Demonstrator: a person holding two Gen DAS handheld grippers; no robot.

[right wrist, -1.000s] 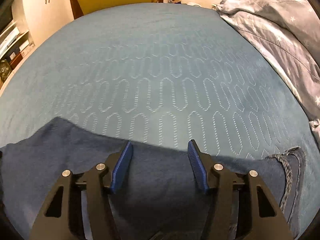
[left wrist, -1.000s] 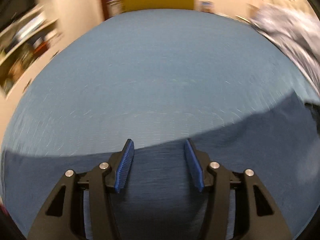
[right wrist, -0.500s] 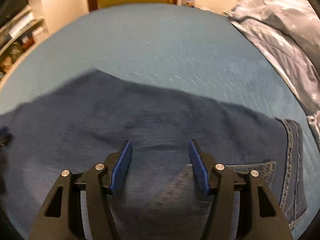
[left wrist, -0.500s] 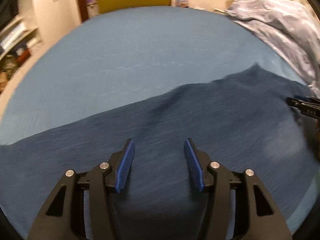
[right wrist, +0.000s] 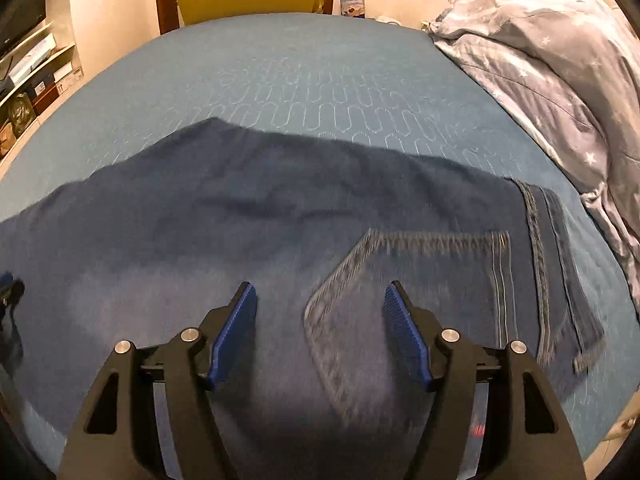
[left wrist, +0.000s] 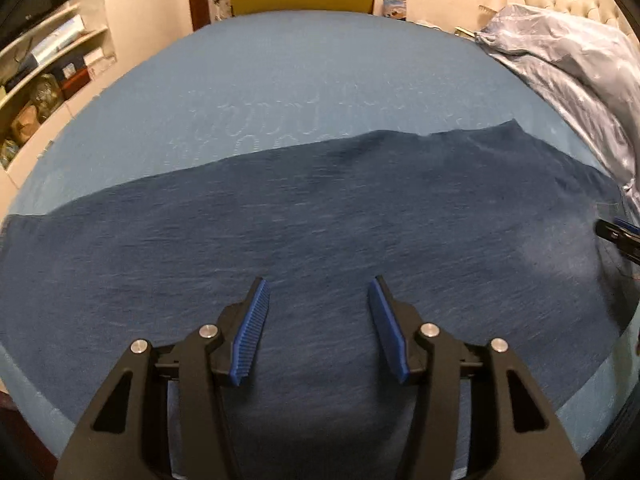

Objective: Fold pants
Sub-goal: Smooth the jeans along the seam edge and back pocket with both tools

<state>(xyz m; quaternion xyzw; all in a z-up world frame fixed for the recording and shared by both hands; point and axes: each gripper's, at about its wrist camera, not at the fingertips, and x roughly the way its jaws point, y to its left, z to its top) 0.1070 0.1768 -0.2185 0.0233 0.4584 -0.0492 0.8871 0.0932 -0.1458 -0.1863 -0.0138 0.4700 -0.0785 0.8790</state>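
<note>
Right wrist view alone shows a stitched back pocket [right wrist: 416,280] and the waistband [right wrist: 548,264] with pale stitching at the right end of the pants [right wrist: 240,208]; left wrist view shows only plain dark fabric of the pants [left wrist: 320,220], stretching to the left edge of frame. Garment: dark blue denim, spread flat across the blue quilted bed cover [right wrist: 320,72], a few shallow wrinkles along its far edge; detail is motion-blurred, so finer creases cannot be judged. Left gripper [left wrist: 318,288]: jaws spread apart, nothing between them, pants directly below and ahead. Right gripper [right wrist: 318,292]: jaws likewise apart and empty, pocket corner lying between the fingers in view. A star-print duvet [right wrist: 560,60] is bunched at the right.
</note>
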